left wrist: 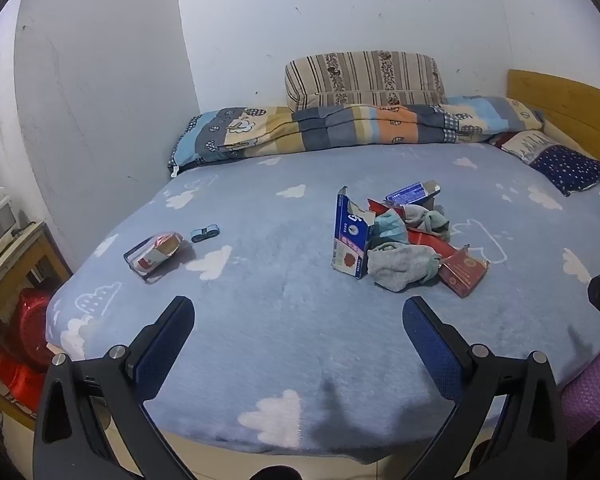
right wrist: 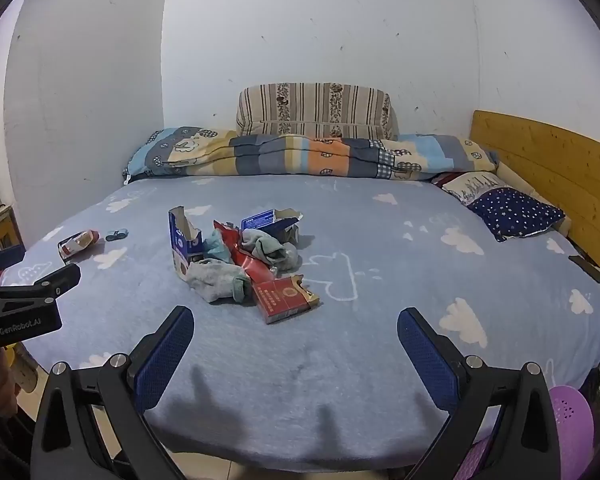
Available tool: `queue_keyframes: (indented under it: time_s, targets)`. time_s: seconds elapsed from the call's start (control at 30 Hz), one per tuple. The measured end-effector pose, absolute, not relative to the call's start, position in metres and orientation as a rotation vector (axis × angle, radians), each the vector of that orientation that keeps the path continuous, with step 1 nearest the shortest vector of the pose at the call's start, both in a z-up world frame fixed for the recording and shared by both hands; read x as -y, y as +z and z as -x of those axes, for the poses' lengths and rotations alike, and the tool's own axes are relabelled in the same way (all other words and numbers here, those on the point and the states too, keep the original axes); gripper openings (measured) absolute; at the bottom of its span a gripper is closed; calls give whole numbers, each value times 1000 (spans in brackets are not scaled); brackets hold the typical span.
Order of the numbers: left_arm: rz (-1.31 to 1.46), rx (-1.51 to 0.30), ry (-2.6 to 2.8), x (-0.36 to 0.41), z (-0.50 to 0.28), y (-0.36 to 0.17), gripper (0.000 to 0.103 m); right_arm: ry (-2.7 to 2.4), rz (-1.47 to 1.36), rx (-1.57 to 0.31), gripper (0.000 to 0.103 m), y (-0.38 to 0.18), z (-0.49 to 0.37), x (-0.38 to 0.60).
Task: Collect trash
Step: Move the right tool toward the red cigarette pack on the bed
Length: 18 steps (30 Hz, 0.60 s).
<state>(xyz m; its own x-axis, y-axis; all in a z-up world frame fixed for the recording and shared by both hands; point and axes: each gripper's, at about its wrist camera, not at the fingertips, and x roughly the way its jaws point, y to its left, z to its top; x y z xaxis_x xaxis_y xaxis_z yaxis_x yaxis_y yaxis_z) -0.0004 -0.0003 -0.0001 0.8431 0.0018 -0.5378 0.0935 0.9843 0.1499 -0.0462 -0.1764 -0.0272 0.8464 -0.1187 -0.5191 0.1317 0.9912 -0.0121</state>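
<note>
Left wrist view, left gripper (left wrist: 298,350): jaws spread wide, nothing between them, poised over the near edge of the pale blue fleece bedsheet with white clouds (left wrist: 284,320).
Left wrist view, trash: torn upright blue cardboard box (left wrist: 350,236) touches grey crumpled socks (left wrist: 400,266); flattened red cardboard packet (left wrist: 462,272) lies just beside them.
Left wrist view, outlier: crinkled red-and-white plastic wrapper (left wrist: 156,254) lies well apart, to the left.

Right wrist view, right gripper (right wrist: 294,354): jaws wide apart, empty, near the red packet (right wrist: 286,300).
Right wrist view, handling: judged light; cardboard thin, crushable, best pinched across a flat edge; wrapper likely slippery; socks soft.
</note>
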Motion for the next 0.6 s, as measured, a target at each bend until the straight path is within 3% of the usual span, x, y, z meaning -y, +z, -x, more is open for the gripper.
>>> queue_keyframes:
  time_s: [0.6]
  targets:
    - [-162,-544,-75,2,8,4,103,-135,-27,-569,102,-26,50,187]
